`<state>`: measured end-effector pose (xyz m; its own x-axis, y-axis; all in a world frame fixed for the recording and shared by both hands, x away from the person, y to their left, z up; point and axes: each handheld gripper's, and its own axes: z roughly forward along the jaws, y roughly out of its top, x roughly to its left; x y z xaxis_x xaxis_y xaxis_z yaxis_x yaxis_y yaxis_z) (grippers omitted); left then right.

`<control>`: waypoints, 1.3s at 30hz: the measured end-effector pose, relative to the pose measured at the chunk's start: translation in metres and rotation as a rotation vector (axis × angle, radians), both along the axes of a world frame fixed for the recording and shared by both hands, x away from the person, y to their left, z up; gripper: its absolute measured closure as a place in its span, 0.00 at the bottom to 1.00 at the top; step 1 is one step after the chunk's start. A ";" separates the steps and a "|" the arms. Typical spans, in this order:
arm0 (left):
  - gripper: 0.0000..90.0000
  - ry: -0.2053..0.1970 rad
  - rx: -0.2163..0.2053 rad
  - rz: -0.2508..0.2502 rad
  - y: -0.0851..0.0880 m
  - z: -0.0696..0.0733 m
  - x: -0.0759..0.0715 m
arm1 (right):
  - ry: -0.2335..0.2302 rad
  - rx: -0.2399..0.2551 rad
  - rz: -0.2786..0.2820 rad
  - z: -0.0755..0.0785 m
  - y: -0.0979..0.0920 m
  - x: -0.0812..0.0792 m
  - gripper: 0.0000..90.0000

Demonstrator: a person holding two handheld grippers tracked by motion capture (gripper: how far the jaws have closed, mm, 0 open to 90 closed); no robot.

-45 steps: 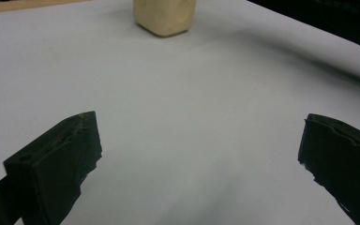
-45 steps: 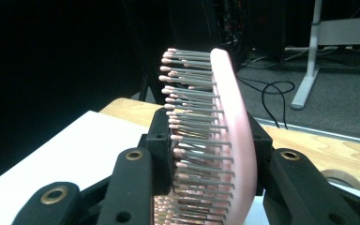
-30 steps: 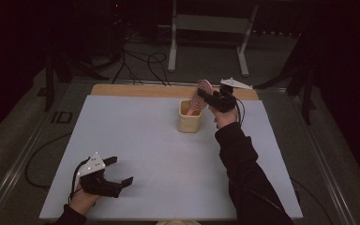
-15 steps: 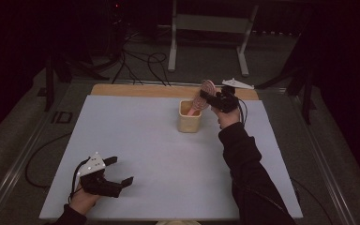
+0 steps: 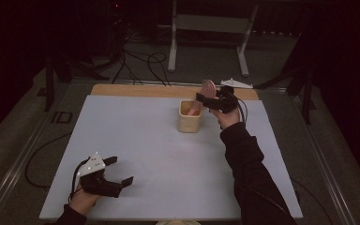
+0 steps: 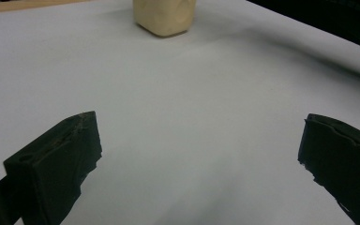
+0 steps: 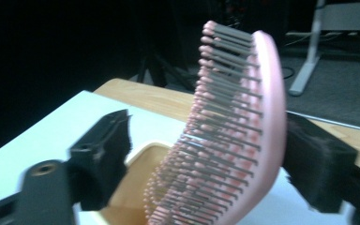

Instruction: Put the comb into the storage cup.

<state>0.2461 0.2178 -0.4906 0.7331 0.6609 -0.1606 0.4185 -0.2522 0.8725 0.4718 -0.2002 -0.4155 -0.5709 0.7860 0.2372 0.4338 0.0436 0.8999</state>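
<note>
The pink plastic hairbrush with rows of grey bristles [image 7: 236, 126] stands head-up between the two black jaws of my right gripper [image 7: 206, 164], its handle end down inside the cream-coloured square plastic cup [image 5: 189, 117]. Its smooth back leans close against my right-hand jaw, though I cannot tell whether they touch; the bristle tips face my left-hand jaw with a clear gap between. My jaws have just been opening, so they now stand wide on either side of the brush and no longer press on it. The cup sits directly below my fingers, on the pale grey table top [image 5: 140, 136]. Well apart from the brush, my left gripper [image 5: 115, 176] rests low at the near edge of the table, jaws spread wide with only bare surface between them.
</note>
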 end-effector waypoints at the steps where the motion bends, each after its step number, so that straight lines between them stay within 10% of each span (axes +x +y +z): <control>1: 0.00 0.001 -0.002 0.001 0.000 0.000 0.000 | 0.002 0.000 0.010 0.000 0.000 0.000 0.15; 39: 0.00 -0.006 -0.004 0.018 0.006 0.001 -0.005 | -0.002 -0.114 0.079 0.004 -0.006 -0.017 0.11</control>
<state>0.2407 0.2239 -0.4894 0.7219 0.6735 -0.1589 0.4180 -0.2415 0.8757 0.4549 -0.2063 -0.4114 -0.6323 0.7606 0.1476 0.4235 0.1798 0.8879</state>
